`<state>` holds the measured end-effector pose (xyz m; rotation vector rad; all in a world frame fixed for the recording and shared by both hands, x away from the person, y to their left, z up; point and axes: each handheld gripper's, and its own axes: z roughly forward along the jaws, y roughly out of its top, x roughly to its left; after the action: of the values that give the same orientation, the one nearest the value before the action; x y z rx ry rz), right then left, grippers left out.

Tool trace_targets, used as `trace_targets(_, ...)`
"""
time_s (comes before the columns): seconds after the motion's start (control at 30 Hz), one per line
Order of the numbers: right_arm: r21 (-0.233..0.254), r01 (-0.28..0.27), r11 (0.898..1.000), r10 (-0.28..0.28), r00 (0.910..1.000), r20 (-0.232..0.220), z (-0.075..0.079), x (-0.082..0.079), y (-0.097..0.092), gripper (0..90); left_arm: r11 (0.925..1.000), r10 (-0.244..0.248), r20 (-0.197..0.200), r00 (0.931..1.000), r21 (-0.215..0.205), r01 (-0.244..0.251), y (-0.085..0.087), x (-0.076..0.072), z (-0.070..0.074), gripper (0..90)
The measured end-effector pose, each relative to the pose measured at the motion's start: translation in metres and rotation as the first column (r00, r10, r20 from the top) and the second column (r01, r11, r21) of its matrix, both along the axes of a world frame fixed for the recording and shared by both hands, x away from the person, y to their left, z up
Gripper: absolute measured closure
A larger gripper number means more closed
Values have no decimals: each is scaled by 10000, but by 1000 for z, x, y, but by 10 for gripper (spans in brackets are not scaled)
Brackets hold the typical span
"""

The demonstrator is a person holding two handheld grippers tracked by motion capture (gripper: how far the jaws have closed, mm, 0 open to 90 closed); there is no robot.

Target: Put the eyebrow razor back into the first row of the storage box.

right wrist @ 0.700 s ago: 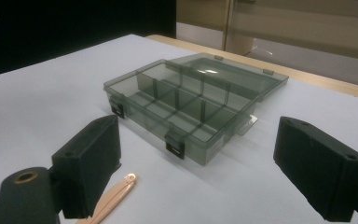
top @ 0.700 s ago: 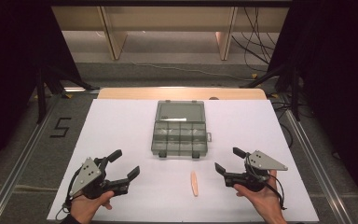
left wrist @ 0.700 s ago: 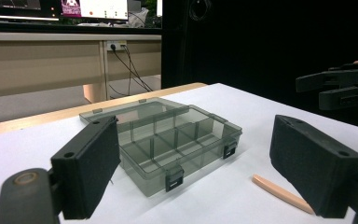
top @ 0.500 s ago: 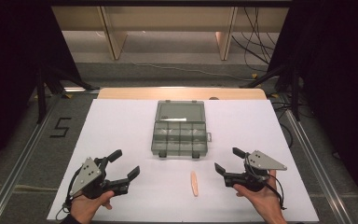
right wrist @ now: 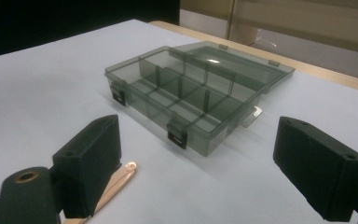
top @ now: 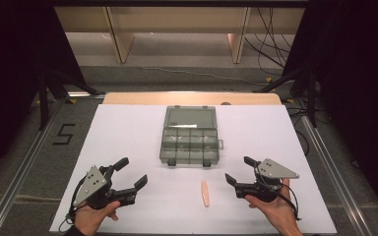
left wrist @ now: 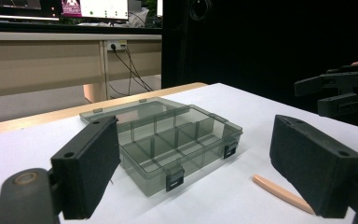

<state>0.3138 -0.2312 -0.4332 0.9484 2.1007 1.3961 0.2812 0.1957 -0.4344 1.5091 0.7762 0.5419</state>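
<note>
A smoky grey compartment box (top: 189,142) lies open at the middle of the white table (top: 128,132), its lid folded back flat. Its compartments look empty (left wrist: 177,140) (right wrist: 191,93). A slim peach-coloured stick (top: 205,193) lies in front of the box, between my two grippers. My left gripper (top: 133,172) rests at the front left, open and holding nothing; the box shows between its jaws and the stick (left wrist: 279,192) near its right one. My right gripper (top: 239,169) rests at the front right, also open, with the stick (right wrist: 116,182) beside its left jaw.
A wooden table edge (top: 192,98) runs behind the white sheet. Metal rails (top: 24,167) flank the table, with a "5" mark (top: 64,133) on the floor at left. Black stands and cables sit at both far sides.
</note>
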Motion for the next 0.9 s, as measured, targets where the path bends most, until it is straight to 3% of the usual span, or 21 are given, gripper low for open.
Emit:
trace_targets(0.1,-308,-41,9995,47,9998,174,0,1,1,163,10000,15,2,10000,-1,-15,0,0,0,159)
trace_targets(0.13,-316,-90,9995,88,9999,-56,0,0,2,163,10000,7,-3,10000,0,-7,0,0,0,159)
trace_targets(0.3,-720,-258,9971,250,9996,-110,0,3,6,170,10000,5,-8,10000,21,-5,0,0,0,159)
trace_targets(0.43,-808,-561,9952,525,9975,-465,0,4,14,194,10000,3,14,10000,31,-3,0,0,0,159)
trace_targets(0.47,-926,-597,9939,565,9977,-368,0,5,16,194,10000,19,-7,10000,18,-19,0,0,0,159)
trace_targets(0.9,-1601,-1259,9790,1088,9878,-1116,-1,13,38,199,10000,21,-37,10000,27,-21,-1,0,-1,159)
